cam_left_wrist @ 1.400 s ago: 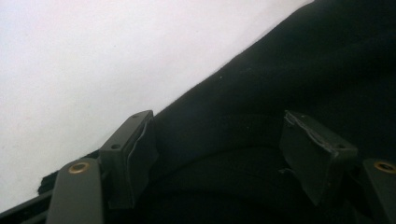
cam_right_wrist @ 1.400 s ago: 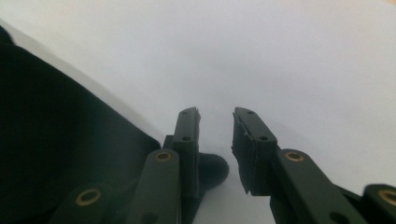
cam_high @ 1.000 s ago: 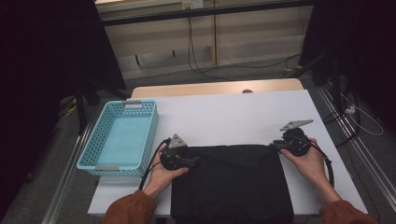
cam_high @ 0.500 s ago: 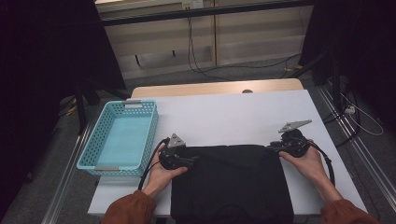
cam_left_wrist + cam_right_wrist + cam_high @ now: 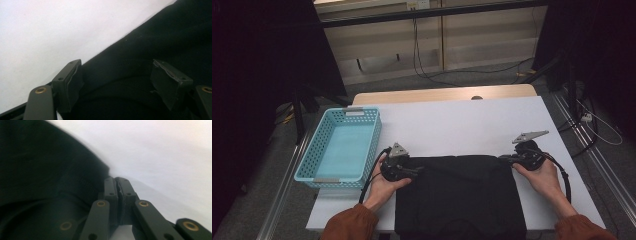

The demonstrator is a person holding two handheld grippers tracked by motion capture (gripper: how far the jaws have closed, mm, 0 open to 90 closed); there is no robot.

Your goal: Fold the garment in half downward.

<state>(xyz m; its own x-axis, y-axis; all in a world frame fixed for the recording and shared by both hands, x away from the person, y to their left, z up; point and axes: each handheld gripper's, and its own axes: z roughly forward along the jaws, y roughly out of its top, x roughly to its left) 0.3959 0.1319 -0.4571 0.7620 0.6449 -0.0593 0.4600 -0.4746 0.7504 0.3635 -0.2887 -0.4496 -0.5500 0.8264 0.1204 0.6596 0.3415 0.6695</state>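
A black cloth (image 5: 462,200) lies flat on the white table (image 5: 462,125) and hangs over its near edge. My left gripper (image 5: 416,171) rests at the cloth's upper left corner, held by a hand in an orange sleeve. In the left gripper view the left gripper (image 5: 116,72) is open, with black cloth (image 5: 150,45) lying between and under its jaws. My right gripper (image 5: 505,159) sits at the cloth's upper right corner. In the right gripper view the right gripper (image 5: 117,180) has its jaws pressed together at the cloth's edge (image 5: 82,182).
A light blue plastic basket (image 5: 377,140) stands on the table's left side, close to my left gripper. Bare white tabletop stretches beyond the cloth to the far edge. Cables and metal rails lie on the floor (image 5: 492,70) around the table.
The right gripper has drifted slightly toward the person along the cloth's corner. The left gripper and the cloth have barely shifted.
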